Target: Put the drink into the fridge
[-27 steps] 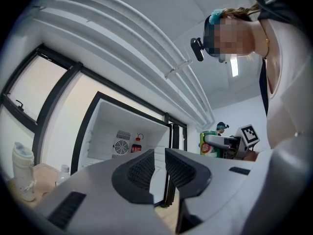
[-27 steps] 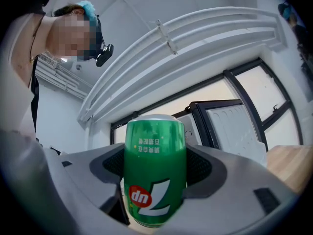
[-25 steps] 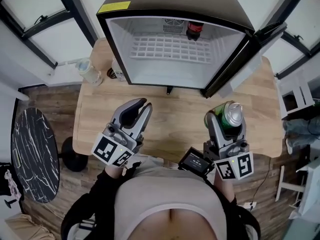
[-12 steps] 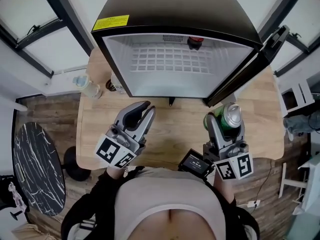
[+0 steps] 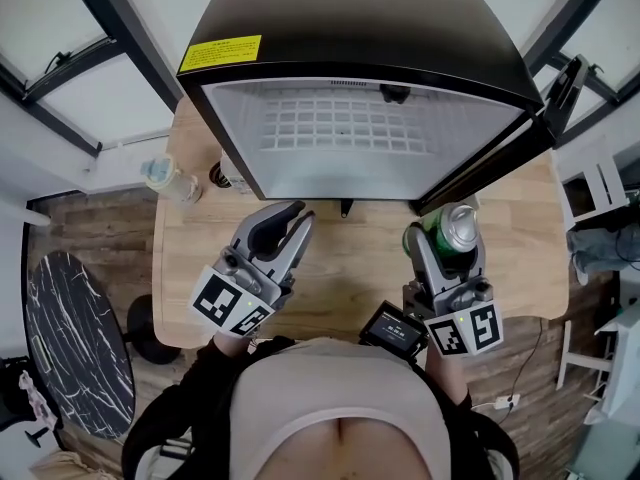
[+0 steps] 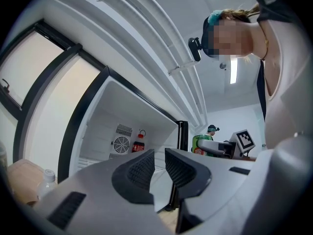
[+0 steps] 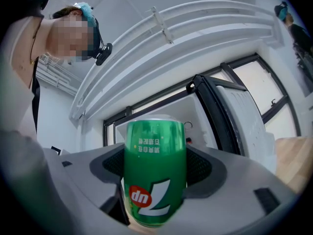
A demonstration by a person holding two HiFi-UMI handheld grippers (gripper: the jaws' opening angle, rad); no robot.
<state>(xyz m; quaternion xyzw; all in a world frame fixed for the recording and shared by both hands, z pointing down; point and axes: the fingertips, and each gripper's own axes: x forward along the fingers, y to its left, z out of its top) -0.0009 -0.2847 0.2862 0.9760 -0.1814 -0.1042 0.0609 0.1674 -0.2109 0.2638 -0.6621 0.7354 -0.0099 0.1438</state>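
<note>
A green 7up can (image 5: 455, 230) stands upright between the jaws of my right gripper (image 5: 446, 240), which is shut on it over the wooden table (image 5: 350, 268), just in front of the open fridge (image 5: 360, 18). In the right gripper view the can (image 7: 154, 173) fills the gap between the pads of the right gripper (image 7: 155, 180). The fridge door (image 5: 545, 108) hangs open to the right. A wire shelf (image 5: 340, 123) spans the white inside, and a cola bottle (image 6: 139, 143) stands at the back. My left gripper (image 5: 290, 213) is shut on nothing, left of the can.
A clear plastic bottle (image 5: 165, 178) and a second small bottle (image 5: 222, 175) stand on the table left of the fridge. A black device (image 5: 395, 328) hangs near the person's waist. A black marble round table (image 5: 65, 338) is low on the left, and a white rack (image 5: 590, 193) is at the right.
The head view has drawn nearer to the fridge, so less of its inside shows. Both grippers have edged slightly forward; the can stays held.
</note>
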